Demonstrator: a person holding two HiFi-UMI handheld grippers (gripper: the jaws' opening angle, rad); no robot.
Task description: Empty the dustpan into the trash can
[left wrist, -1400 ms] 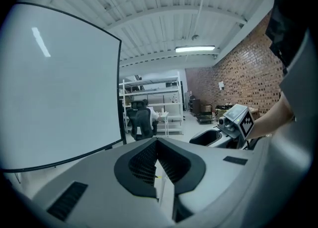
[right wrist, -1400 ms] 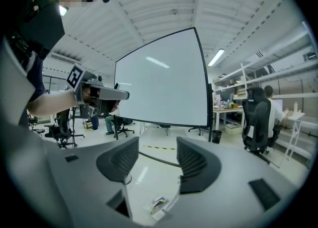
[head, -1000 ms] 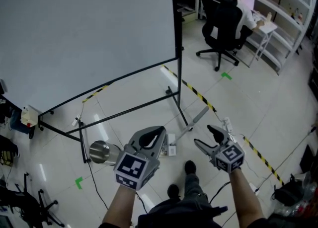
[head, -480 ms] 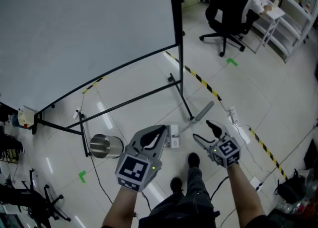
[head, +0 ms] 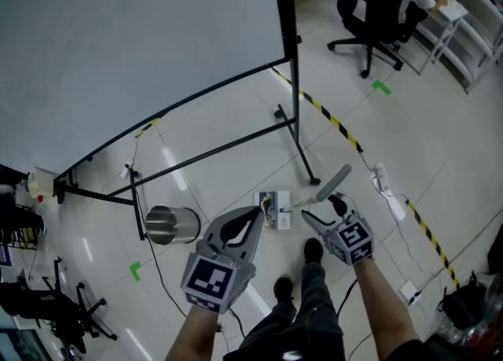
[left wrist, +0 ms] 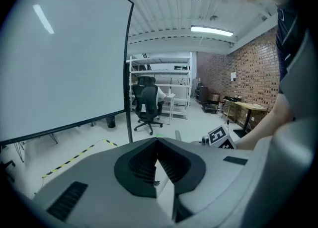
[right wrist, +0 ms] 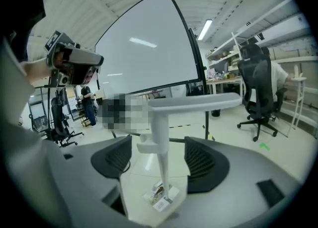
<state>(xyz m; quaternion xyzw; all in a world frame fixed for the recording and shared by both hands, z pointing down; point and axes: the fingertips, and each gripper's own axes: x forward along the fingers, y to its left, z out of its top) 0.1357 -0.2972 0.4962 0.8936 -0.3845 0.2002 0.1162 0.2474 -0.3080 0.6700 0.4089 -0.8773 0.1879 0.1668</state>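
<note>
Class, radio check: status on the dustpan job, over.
Left gripper shut, empty. Right gripper open, handle between fingers, unclamped. Dustpan on floor. Trash can to its left, stand leg alongside.

1. Trash can (head: 169,224): bare, shiny metal.
2. Dustpan (head: 332,186): smooth, matt plastic.
3. Floor (head: 228,116): glossy, smooth, mirroring the ceiling lights.
4. Projection screen (head: 134,45): matt white.
5. Left gripper (left wrist: 158,141) shell: matt grey plastic.

A white screen (head: 141,29) on a black stand, a black office chair (head: 376,7) beyond — yellow-black tape (head: 334,122) on the floor.
</note>
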